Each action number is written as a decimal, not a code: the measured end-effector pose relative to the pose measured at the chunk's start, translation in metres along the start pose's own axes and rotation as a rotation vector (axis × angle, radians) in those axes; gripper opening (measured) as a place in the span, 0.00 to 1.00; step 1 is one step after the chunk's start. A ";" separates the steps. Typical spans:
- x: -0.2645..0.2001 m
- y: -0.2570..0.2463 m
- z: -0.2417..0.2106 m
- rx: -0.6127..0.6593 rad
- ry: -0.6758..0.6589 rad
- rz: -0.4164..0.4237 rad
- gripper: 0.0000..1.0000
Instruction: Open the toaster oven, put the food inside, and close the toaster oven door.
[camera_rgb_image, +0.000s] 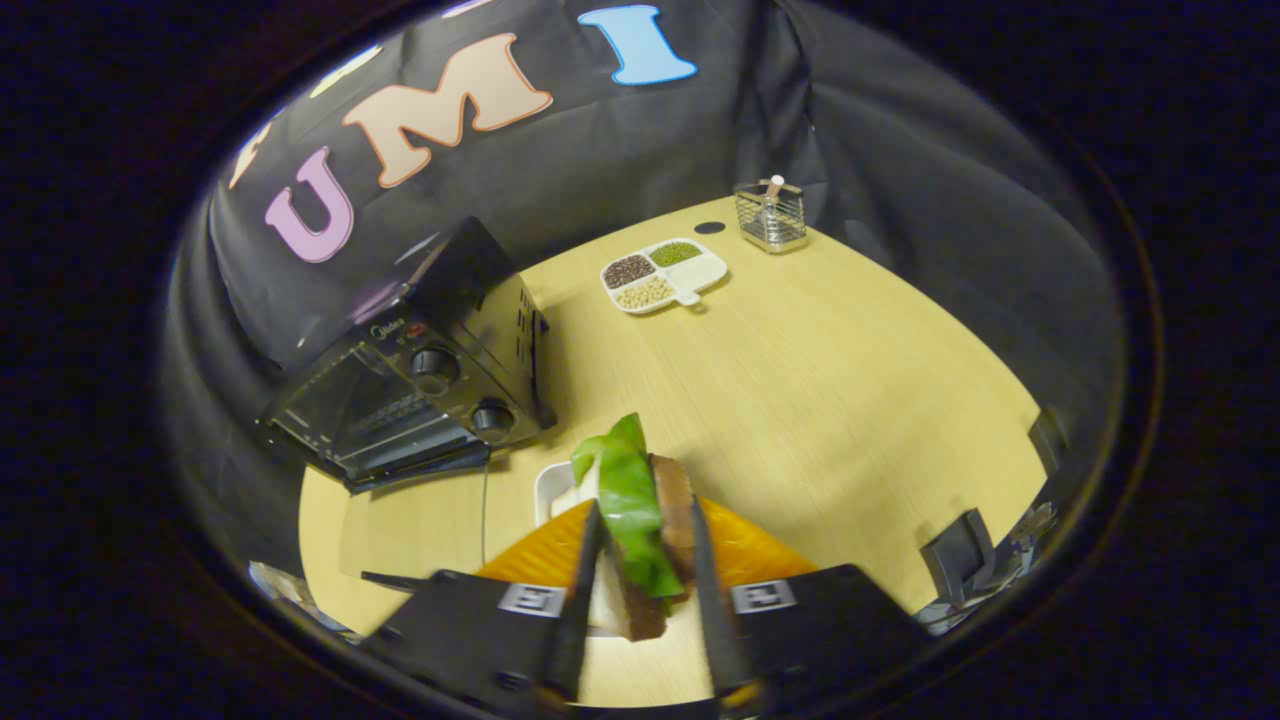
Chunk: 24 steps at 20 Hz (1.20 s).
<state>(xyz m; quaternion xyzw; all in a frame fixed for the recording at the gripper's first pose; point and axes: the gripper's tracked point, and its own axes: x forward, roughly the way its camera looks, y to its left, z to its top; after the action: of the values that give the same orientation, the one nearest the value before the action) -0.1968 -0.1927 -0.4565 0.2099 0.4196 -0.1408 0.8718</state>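
Observation:
My gripper (640, 520) is shut on a sandwich (640, 515) with white bread, a green lettuce leaf and a brown layer, held edge-up between both fingers above the wooden table (820, 400). A small white plate (550, 490) lies just under and left of the sandwich. The black toaster oven (420, 380) stands beyond the fingers to the left, against the booth wall. Its glass door (350, 420) hangs open, tilted down toward the table, and the wire rack shows behind it. Two knobs sit on its right panel.
A white divided dish (665, 275) of beans and grains lies at the far side of the table. A metal mesh holder (771, 215) stands behind it to the right. A power cord (484, 510) runs from the oven across the table.

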 end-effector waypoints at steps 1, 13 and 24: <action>-0.003 0.001 0.002 0.020 0.003 0.010 0.36; -0.033 0.024 0.020 0.052 -0.052 0.012 0.29; -0.052 0.111 0.038 0.149 -0.075 0.179 0.28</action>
<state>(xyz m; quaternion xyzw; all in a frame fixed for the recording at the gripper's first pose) -0.1561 -0.1103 -0.3665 0.3054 0.3545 -0.1012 0.8780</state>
